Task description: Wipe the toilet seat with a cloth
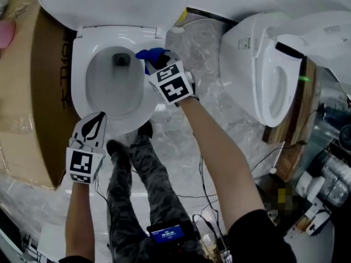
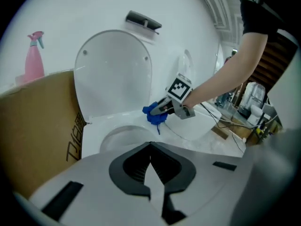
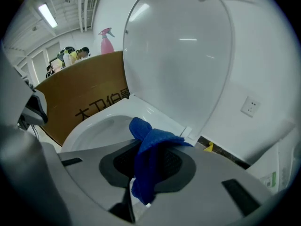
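cloth [image 3: 146, 161]: blue, pinched in right claw [image 1: 152, 60]
seat [image 1: 144, 104]: just under that claw, back rim
left claw [image 1: 93, 126]: closed, empty
step: probably start of wipe
next: press cloth down, sweep rim

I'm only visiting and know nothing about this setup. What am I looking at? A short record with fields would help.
Fixture: white toilet, lid raised
Right gripper: shut on a blue cloth, at the back of the rim near the hinge
Left gripper: shut, empty, by the front rim
Beside it: cardboard box with a pink spray bottle on top
Also: second toilet to the right
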The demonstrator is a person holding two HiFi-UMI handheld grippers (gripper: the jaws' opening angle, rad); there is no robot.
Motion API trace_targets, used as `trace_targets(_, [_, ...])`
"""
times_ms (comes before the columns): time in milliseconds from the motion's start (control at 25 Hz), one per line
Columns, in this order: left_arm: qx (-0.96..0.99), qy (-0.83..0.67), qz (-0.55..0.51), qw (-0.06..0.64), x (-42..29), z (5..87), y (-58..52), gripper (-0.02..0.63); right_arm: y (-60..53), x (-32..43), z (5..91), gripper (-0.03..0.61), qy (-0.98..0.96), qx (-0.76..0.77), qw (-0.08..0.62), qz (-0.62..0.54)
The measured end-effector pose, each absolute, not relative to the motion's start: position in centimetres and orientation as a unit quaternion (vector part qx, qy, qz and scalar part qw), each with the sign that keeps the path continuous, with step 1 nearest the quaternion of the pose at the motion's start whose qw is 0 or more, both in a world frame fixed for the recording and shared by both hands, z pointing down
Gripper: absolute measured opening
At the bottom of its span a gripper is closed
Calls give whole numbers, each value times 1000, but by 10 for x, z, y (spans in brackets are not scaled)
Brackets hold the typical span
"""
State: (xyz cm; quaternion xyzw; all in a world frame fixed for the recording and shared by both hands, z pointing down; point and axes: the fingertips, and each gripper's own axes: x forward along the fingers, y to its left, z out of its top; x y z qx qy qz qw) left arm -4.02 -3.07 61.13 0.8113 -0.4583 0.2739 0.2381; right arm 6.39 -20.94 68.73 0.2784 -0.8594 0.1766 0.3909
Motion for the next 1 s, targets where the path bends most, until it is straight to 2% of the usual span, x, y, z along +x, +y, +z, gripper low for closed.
trace_targets(200, [788,-496,270,245,-59,609,-37,11,-251,47,705,81,-858,254,428,128])
trace_targets(440, [762,-522,283,258,-80,617,-30,11,-238,44,737,81,-850,199,482,72])
trace_targets(1000, [735,-565,279,251,-108,615,-13,11,-149,78,750,80,-854,216,451,146])
